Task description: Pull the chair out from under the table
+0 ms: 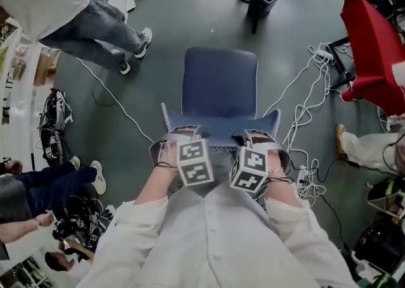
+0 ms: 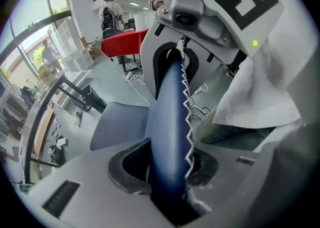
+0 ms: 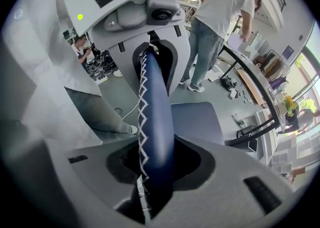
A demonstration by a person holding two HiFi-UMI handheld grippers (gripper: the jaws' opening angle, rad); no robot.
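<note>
Backrest (image 1: 218, 127) of the chair (image 1: 221, 100) is nearest you, its padded top edge running side to side just ahead of your body. Your left gripper (image 1: 182, 136) is clamped over that edge left of centre, your right gripper (image 1: 254, 137) right of centre. In each gripper view the jaws stand part-way closed with the blue, white-stitched padding pinched between them. Both hands sit level with each other, neither nearer. Beyond the backrest the seat (image 1: 219, 75) stretches straight away from you toward the table leg (image 1: 255, 2), with floor (image 1: 209, 21) showing between seat and leg. So the pull runs square to the backrest, straight back toward you; I judge the chair already drawn out past that leg. Cables (image 1: 304, 100) lie on the floor just right of it.
</note>
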